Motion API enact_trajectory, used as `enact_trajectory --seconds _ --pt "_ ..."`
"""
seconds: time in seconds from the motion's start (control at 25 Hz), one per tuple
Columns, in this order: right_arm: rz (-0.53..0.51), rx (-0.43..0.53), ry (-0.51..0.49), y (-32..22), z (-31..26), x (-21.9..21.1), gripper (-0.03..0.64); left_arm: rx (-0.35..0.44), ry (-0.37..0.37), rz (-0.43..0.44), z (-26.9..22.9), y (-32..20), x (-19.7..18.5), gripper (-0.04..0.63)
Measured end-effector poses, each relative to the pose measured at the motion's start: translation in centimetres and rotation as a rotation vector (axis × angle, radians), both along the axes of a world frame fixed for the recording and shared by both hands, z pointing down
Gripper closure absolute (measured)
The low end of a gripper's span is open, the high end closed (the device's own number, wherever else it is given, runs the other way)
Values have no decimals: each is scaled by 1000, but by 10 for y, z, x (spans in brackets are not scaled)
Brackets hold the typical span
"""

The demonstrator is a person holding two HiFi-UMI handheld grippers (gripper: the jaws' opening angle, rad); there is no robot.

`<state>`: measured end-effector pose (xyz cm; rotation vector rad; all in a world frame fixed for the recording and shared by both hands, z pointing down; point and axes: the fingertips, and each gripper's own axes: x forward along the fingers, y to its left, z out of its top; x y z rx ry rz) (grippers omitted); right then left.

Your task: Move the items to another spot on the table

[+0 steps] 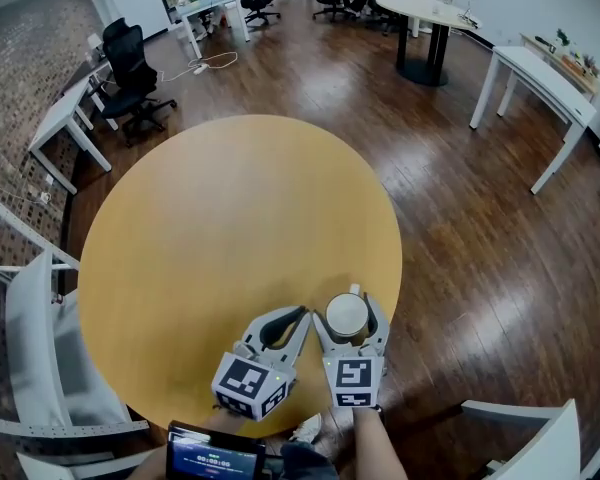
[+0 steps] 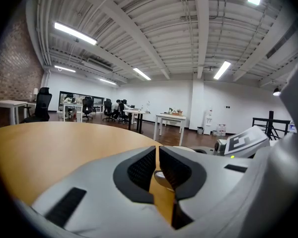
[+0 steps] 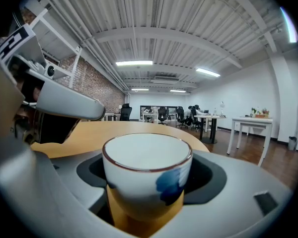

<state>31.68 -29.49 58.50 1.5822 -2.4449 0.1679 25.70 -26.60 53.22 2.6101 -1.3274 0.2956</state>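
Observation:
A white cup [image 1: 347, 314] with a brown rim and a blue mark [image 3: 146, 180] stands upright on the round wooden table [image 1: 230, 218], near its front right edge. My right gripper [image 1: 348, 304] has its jaws around the cup, with the dark pads [image 3: 208, 175] against its sides. My left gripper [image 1: 298, 317] lies just to the left of the cup, its jaws drawn together with only a thin slit between them and nothing held [image 2: 158, 155]. The right gripper's marker cube [image 2: 241, 142] shows at the right of the left gripper view.
White chairs stand at the table's left [image 1: 30, 338] and at the lower right [image 1: 540, 438]. A small screen [image 1: 215, 458] sits at the bottom edge. White desks, black office chairs and a dark wooden floor surround the table.

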Motion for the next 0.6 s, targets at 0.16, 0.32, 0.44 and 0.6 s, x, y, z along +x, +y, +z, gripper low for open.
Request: enact_trajectory --seconds 0.16,0.32,0.44,0.6 --pt "-17 32 1 1 -20 -9 213 19 -1 -12 -13 3 -10 563" --pt "-20 72 4 7 -49 -19 213 53 0 -26 -32 12 -23 563" --pt "-28 100 4 12 -75 -26 213 75 3 -46 -50 15 -33 563" --pt "-40 110 6 22 -106 -39 213 100 21 -65 -74 21 -46 563"
